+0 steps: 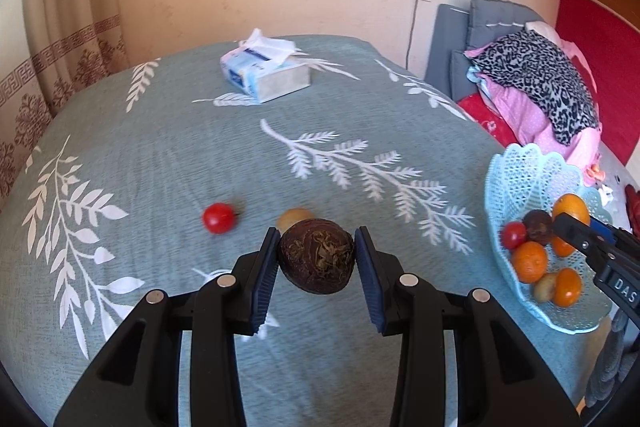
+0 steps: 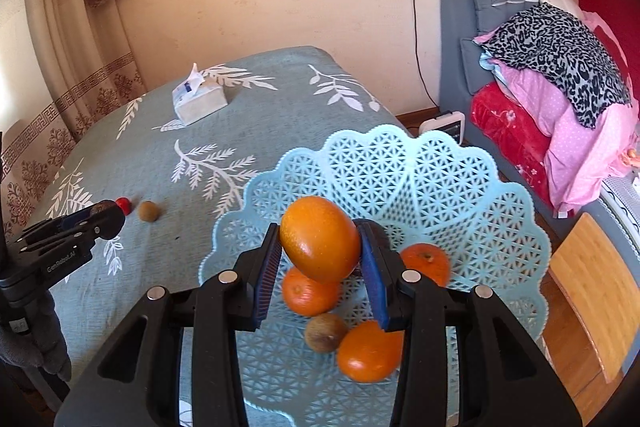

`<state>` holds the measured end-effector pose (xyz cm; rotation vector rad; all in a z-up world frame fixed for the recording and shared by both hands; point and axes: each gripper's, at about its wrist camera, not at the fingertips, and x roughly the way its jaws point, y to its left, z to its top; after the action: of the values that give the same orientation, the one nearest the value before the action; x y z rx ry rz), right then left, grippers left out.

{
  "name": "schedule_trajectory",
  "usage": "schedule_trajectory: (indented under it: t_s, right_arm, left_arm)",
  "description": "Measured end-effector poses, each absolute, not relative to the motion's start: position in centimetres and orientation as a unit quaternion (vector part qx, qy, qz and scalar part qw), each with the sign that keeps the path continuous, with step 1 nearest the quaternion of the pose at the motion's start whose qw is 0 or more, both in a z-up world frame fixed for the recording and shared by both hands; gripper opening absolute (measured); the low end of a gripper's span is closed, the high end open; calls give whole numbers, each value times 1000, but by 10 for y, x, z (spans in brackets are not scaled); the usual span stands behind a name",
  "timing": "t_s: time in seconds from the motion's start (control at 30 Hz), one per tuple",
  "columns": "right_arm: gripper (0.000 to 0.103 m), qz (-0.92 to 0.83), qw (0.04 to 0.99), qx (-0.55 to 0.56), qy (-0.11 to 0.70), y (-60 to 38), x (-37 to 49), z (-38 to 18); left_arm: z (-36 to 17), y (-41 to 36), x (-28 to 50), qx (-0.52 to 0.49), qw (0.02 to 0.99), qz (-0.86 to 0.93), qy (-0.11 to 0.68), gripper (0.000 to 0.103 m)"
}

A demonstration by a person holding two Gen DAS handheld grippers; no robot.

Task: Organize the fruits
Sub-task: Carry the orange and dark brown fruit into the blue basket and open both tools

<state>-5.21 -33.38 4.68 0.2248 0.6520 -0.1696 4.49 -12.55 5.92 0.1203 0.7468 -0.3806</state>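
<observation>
Fruits sit split between 2 places: most lie in the pale blue lattice basket (image 2: 460, 187) at the bench's (image 1: 160, 167) right edge, while a red tomato (image 1: 218, 218) and a small brown fruit (image 1: 294, 218) rest on the leaf-print cloth. The left gripper (image 1: 316, 257) has its fingers closed on a dark, rough-skinned fruit (image 1: 316, 259) above the cloth. The right gripper (image 2: 320, 251) clamps an orange (image 2: 320, 239) over the basket (3 oranges beneath).
</observation>
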Motion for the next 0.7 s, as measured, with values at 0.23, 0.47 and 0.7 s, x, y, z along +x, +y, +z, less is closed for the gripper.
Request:
schedule_trajectory:
  t_s: [0.23,0.47,0.7]
  right_arm:
    - [40,-105,936,114,316,-350,-63,45]
    - [40,-126,933,134,310,-373,-75,44]
    - [40,-133,930,145,312,-382,-79,41]
  left_arm:
    - [63,-151,36,75,908,-206,358,39]
    - [66,-177,25,87,901,-235,353,39]
    - [64,-198,18,94,892,-260,358,39]
